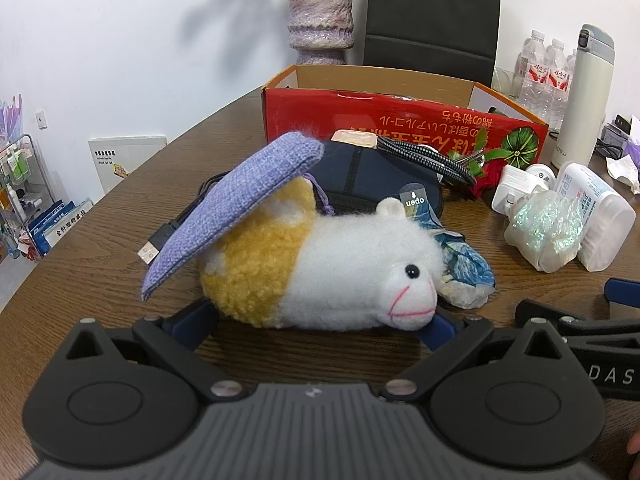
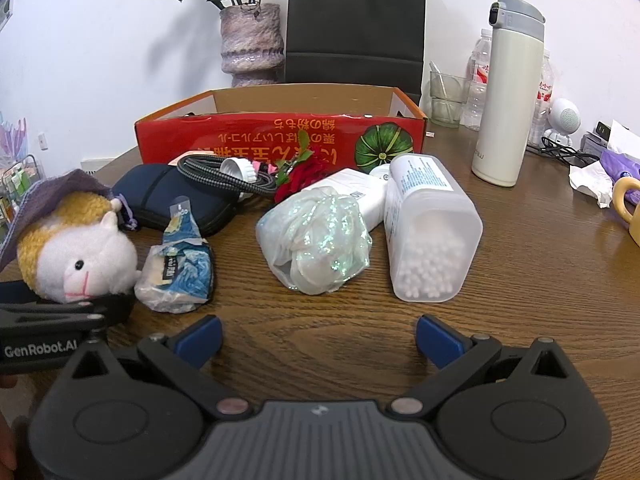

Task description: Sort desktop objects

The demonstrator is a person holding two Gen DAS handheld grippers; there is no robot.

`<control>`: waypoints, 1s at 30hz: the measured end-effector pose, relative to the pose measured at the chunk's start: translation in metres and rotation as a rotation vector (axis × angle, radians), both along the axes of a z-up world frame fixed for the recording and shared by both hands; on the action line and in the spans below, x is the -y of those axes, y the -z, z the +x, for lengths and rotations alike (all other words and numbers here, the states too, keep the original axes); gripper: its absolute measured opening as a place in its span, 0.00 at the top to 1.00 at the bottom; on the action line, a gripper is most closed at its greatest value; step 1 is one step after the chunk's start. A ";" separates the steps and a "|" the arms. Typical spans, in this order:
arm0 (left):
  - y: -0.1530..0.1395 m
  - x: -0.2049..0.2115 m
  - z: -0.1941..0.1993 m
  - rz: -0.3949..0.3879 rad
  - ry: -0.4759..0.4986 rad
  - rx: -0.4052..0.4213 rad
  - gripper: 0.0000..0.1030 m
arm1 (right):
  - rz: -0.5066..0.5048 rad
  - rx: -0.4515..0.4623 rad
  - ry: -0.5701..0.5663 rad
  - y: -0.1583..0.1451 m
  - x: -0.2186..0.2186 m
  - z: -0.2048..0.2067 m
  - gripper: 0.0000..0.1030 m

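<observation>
A white and yellow plush hamster point(image 1: 320, 276) lies on the wooden table point(image 1: 100, 280) with a purple knitted pouch point(image 1: 232, 208) leaning on its back. My left gripper point(image 1: 320, 322) is open, one blue finger on each side of the plush, low at the table. Behind the plush lie a dark blue case point(image 1: 360, 176) and a braided cable point(image 1: 424, 156). A blue snack wrapper point(image 2: 180, 268) lies beside the plush point(image 2: 76, 252). My right gripper point(image 2: 318, 338) is open over bare table, short of an iridescent bag point(image 2: 316, 240) and a cotton swab container point(image 2: 432, 236).
An open red cardboard box point(image 2: 280, 140) stands behind the pile, with a red rose point(image 2: 304, 176) in front of it. A cream thermos point(image 2: 508, 96), water bottles, tissues and a yellow mug point(image 2: 628, 208) are at the right. A vase point(image 2: 252, 40) stands at the back.
</observation>
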State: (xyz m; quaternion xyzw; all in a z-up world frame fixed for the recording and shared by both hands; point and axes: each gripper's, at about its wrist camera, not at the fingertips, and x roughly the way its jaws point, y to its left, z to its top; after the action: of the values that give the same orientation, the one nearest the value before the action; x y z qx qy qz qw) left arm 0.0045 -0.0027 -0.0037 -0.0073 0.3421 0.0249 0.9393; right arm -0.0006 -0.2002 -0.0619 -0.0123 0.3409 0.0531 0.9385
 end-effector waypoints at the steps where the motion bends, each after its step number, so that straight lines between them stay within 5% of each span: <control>1: 0.000 0.000 0.000 0.000 0.000 0.000 0.00 | 0.000 0.000 0.000 0.000 0.000 0.000 0.00; 21: 0.000 -0.004 -0.004 -0.002 0.007 0.009 0.00 | 0.019 -0.008 -0.042 -0.003 0.006 -0.005 0.00; 25: -0.022 -0.018 -0.018 -0.068 0.001 0.043 0.00 | 0.133 0.009 -0.096 -0.033 0.035 -0.025 0.00; 30: -0.082 -0.027 -0.052 -0.016 0.065 0.235 0.00 | 0.127 0.154 -0.091 -0.095 0.054 -0.051 0.00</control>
State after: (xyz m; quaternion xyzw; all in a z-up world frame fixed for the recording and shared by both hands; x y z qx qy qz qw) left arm -0.0478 0.0245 0.0781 -0.0065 0.2298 -0.0092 0.9732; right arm -0.0516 -0.2542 0.0335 0.0275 0.2628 0.1159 0.9575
